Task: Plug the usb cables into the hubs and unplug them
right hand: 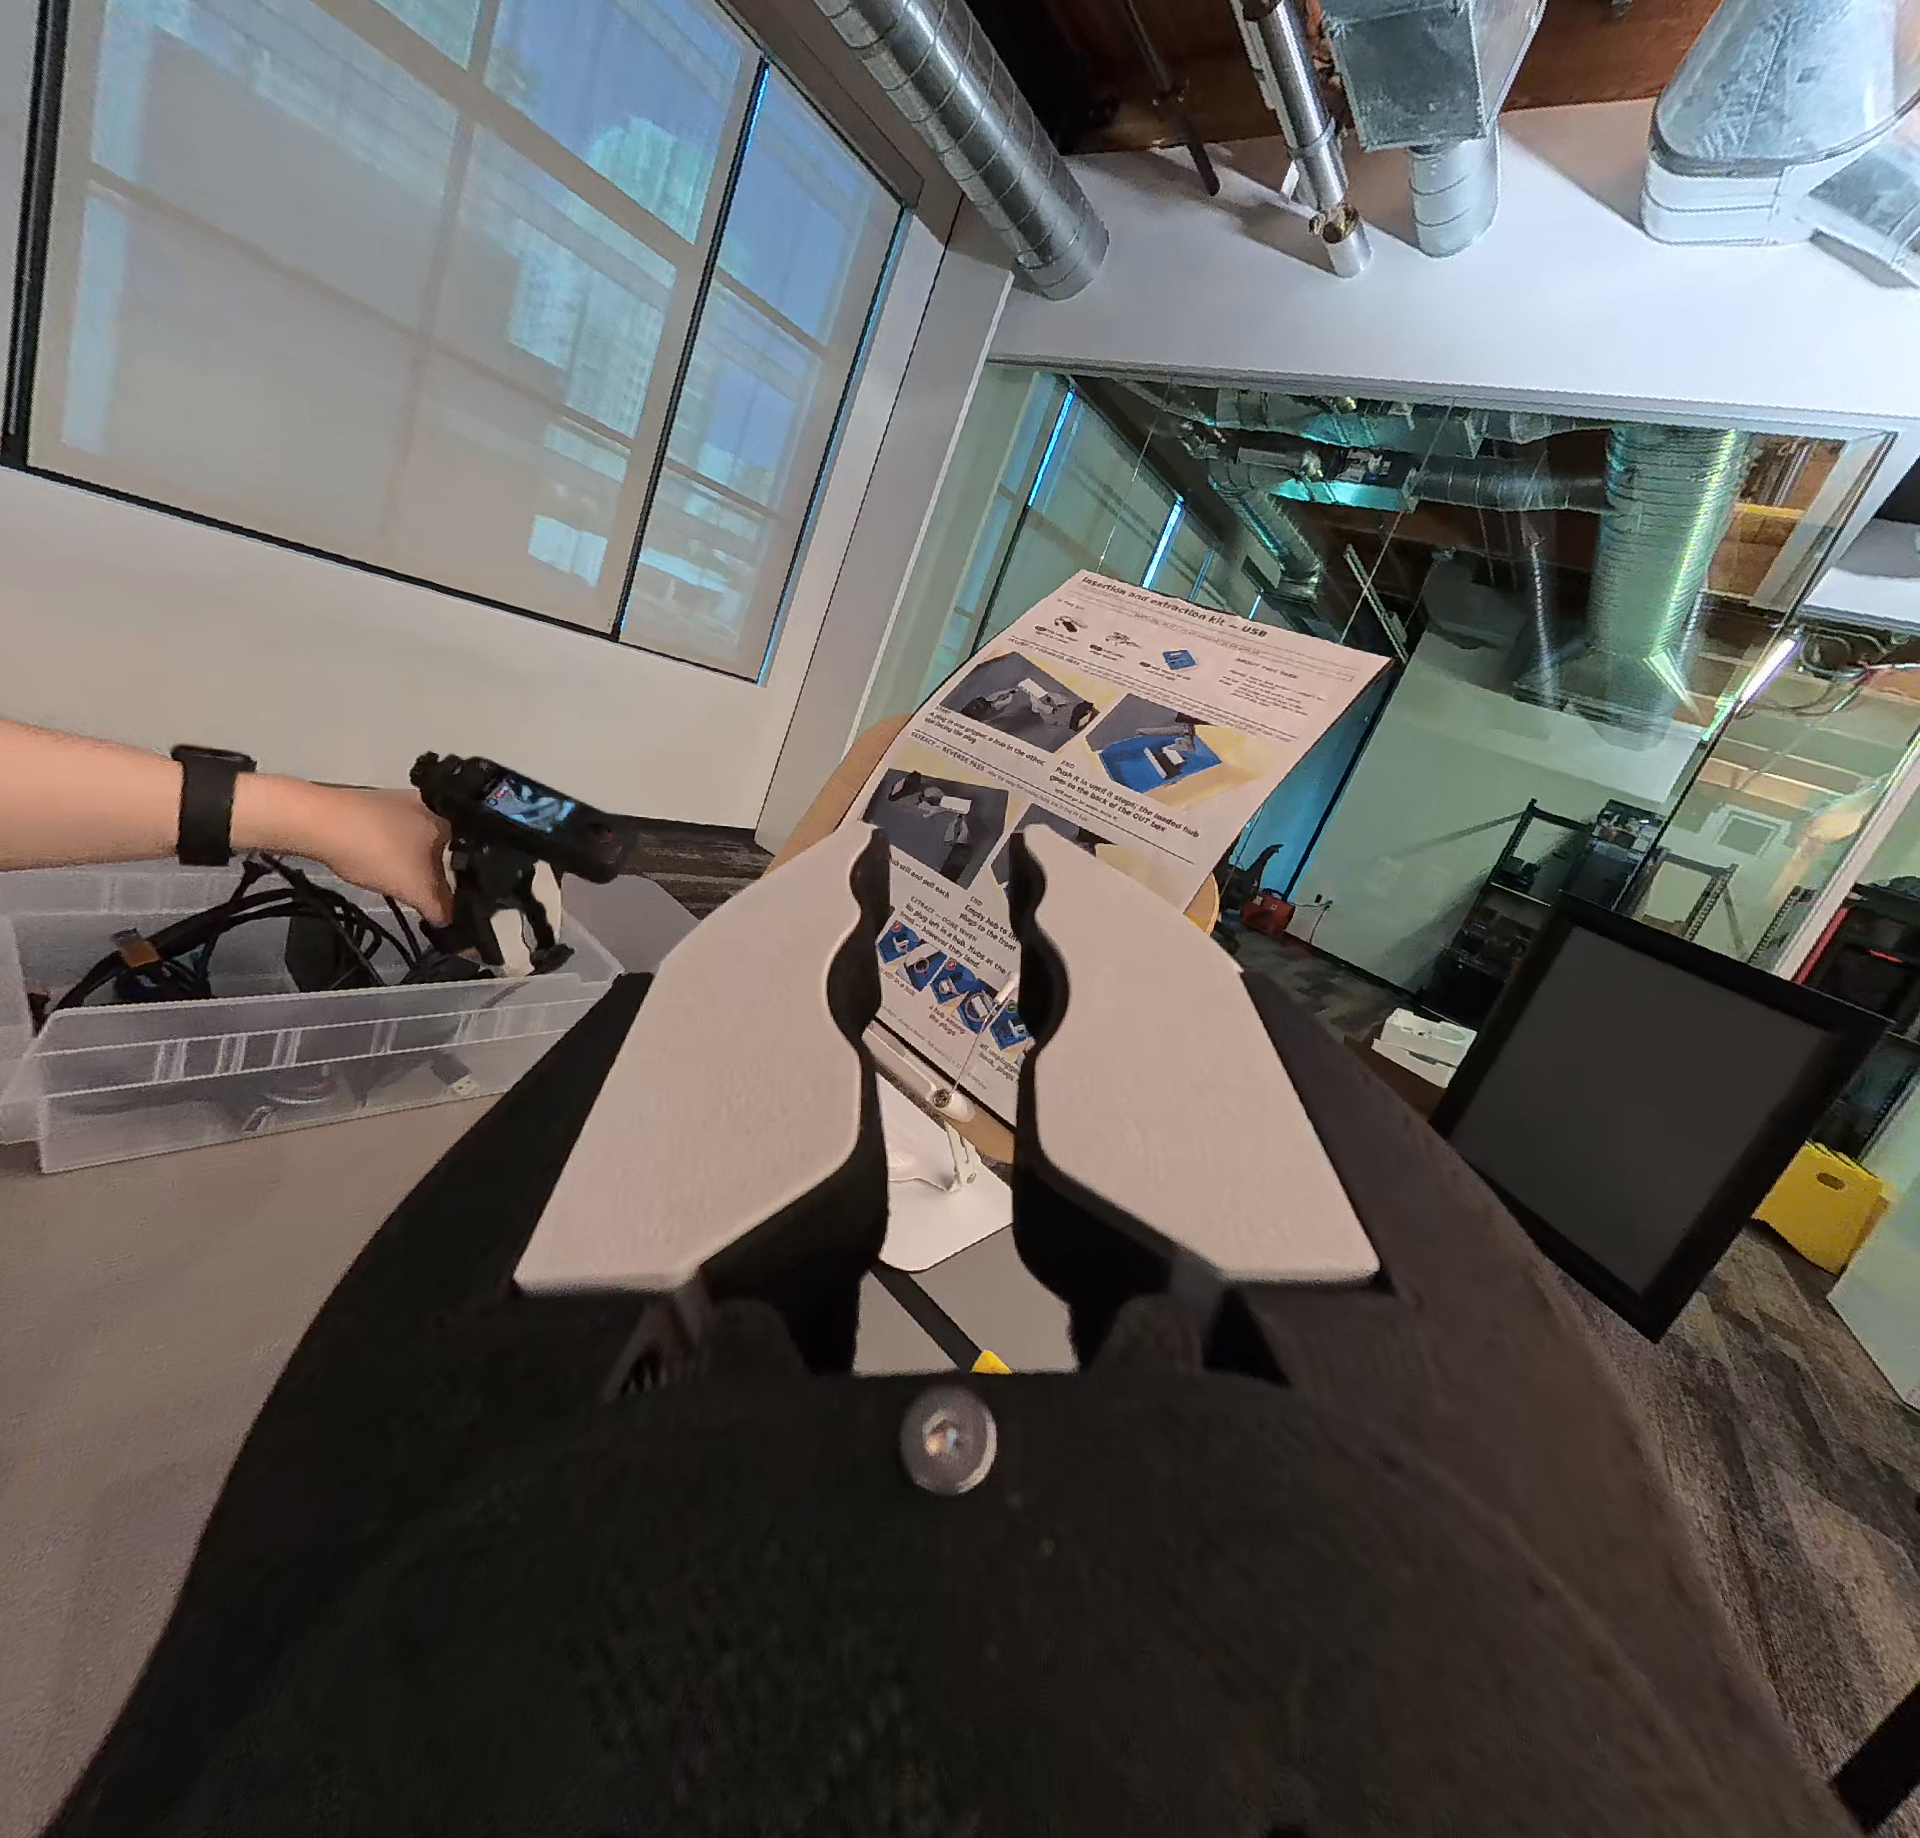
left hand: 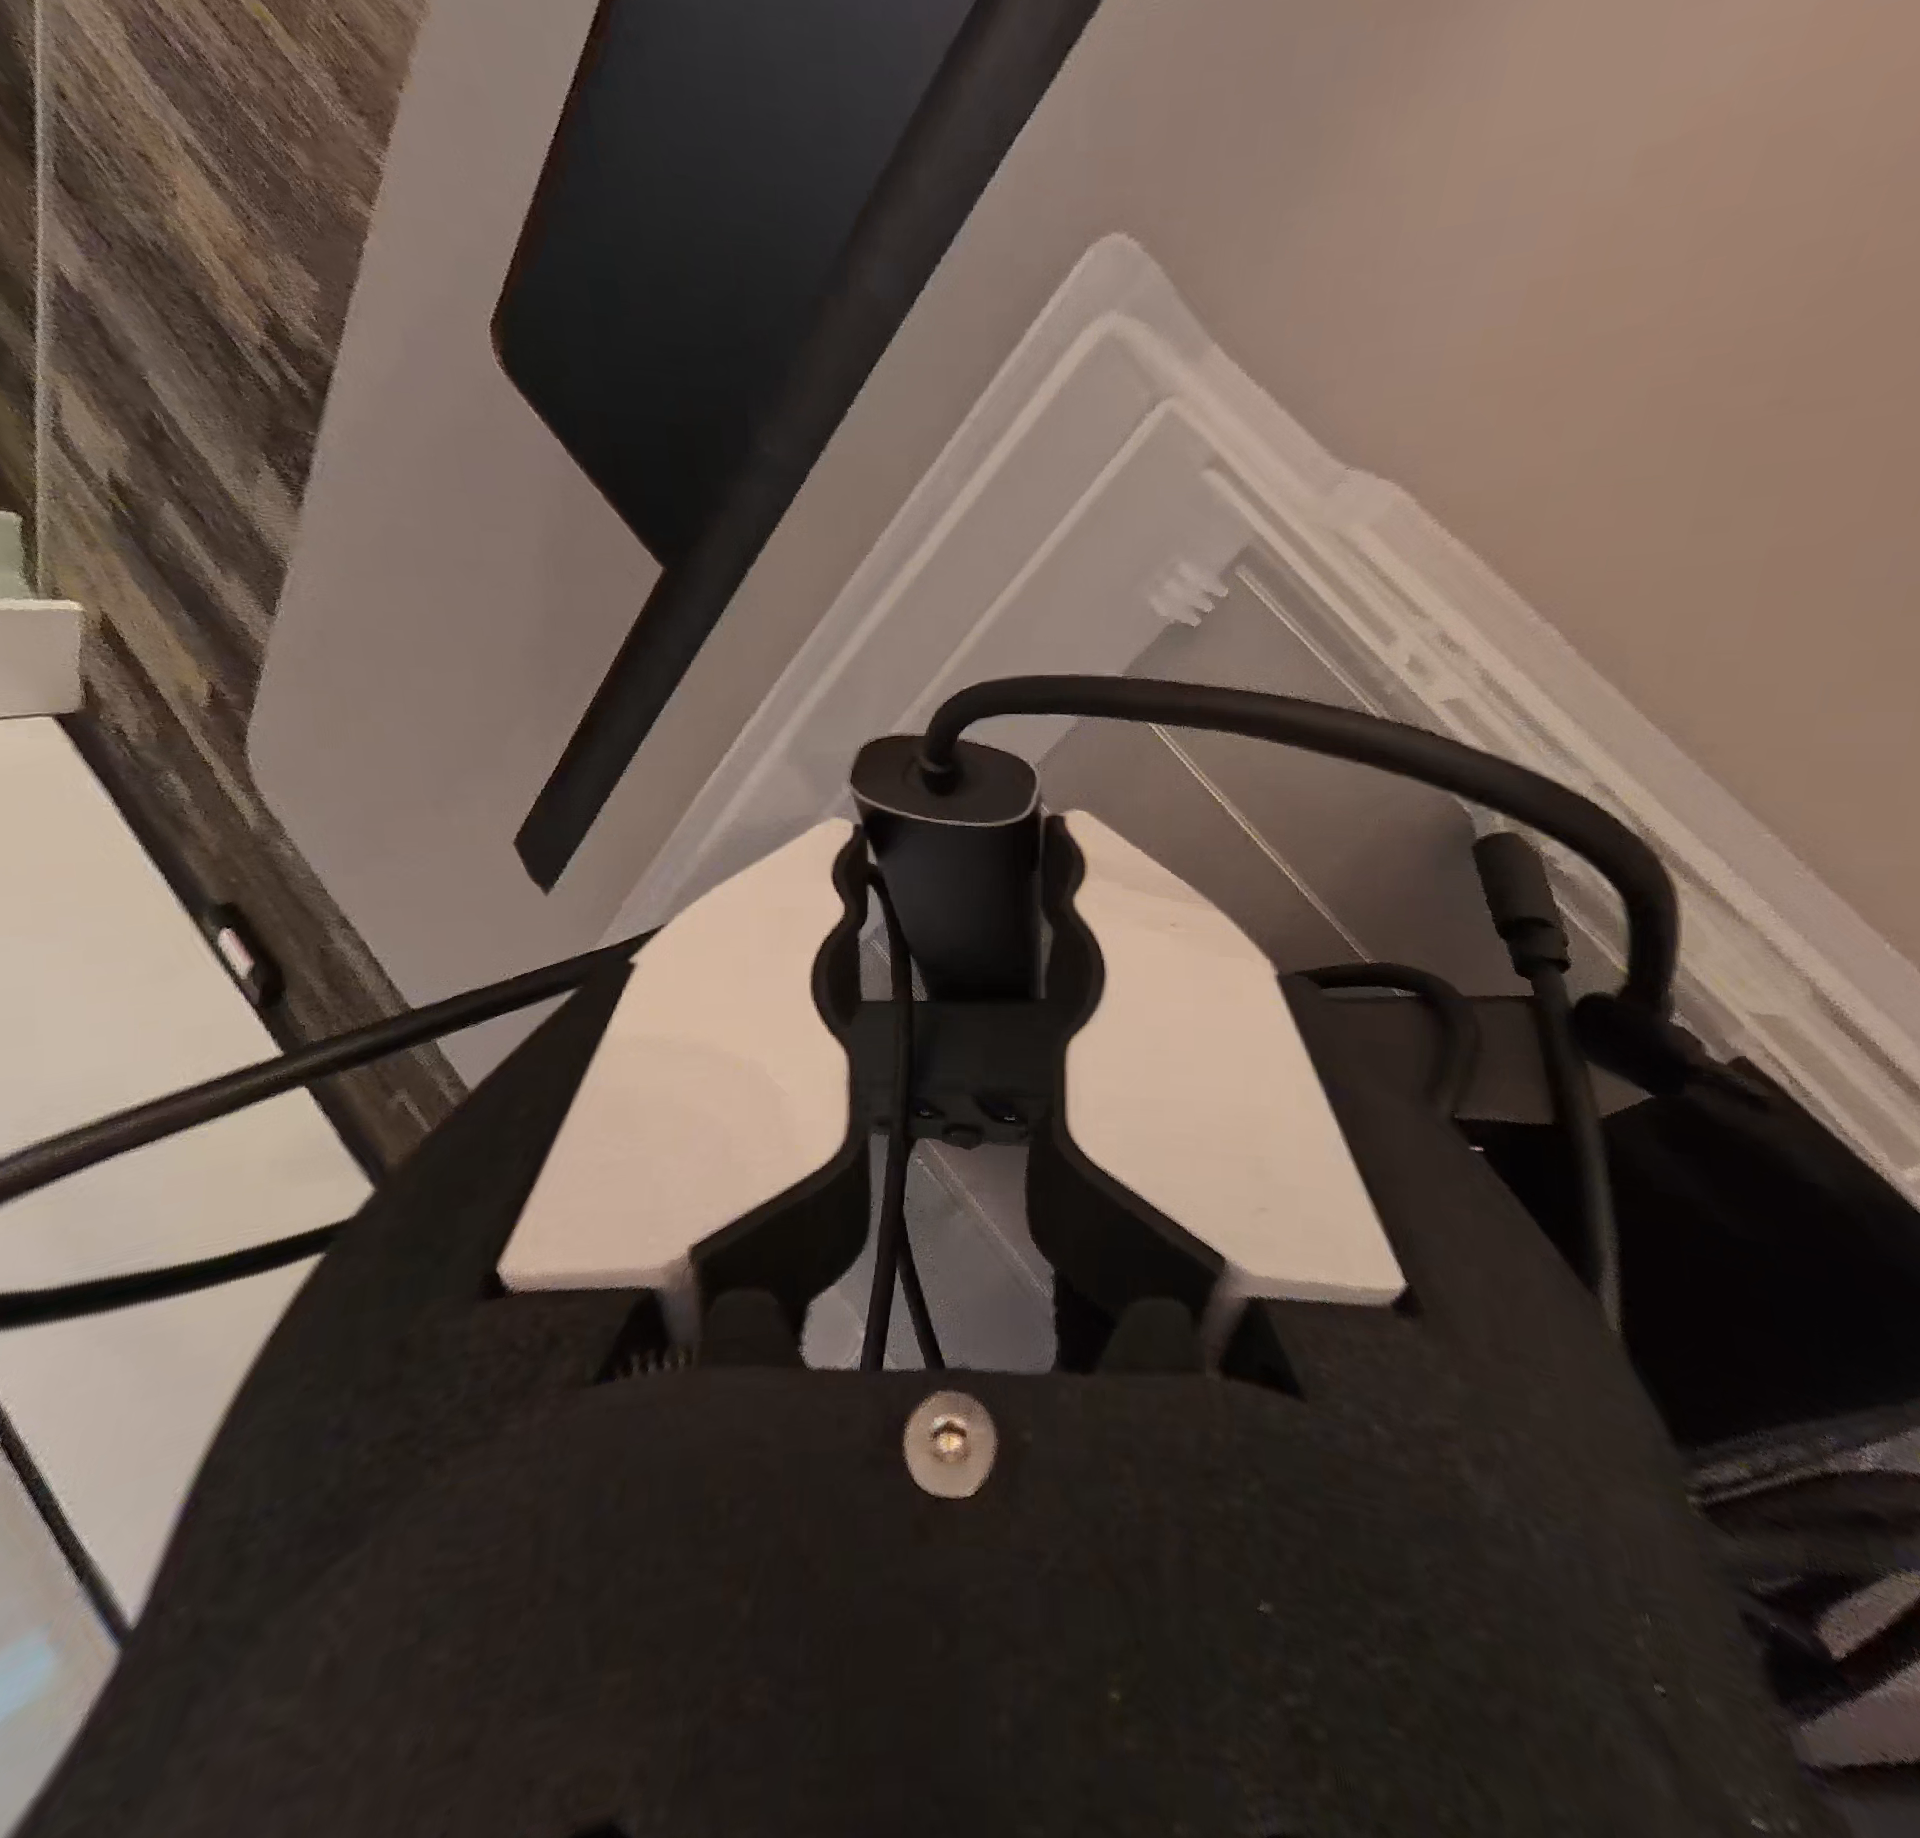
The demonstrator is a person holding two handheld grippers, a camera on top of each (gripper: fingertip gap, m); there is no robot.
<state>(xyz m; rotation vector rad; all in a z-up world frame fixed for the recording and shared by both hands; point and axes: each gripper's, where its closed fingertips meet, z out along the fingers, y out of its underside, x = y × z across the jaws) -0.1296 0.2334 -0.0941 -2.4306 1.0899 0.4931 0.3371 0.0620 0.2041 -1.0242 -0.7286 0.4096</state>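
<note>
- Left gripper (left hand: pixel 954 889): jaws pinch the black hub (left hand: pixel 951 853), its cable (left hand: pixel 1351 739) looping right, over the clear bin (left hand: pixel 1195 500), likely to steady it for plugging.
- Right gripper (right hand: pixel 948 915): jaws spread, empty, raised above the tabletop (right hand: pixel 208 1300), apparently free to fetch a plug.

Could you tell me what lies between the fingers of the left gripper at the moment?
A black USB hub is clamped between the left gripper's fingers, its thick cable curving off to the right. The left wrist view shows this.

A dark, slim hub (left hand: pixel 951 879) stands upright, pinched between tongs — its thick black cable (left hand: pixel 1351 739) arcs rightward and down.
</note>
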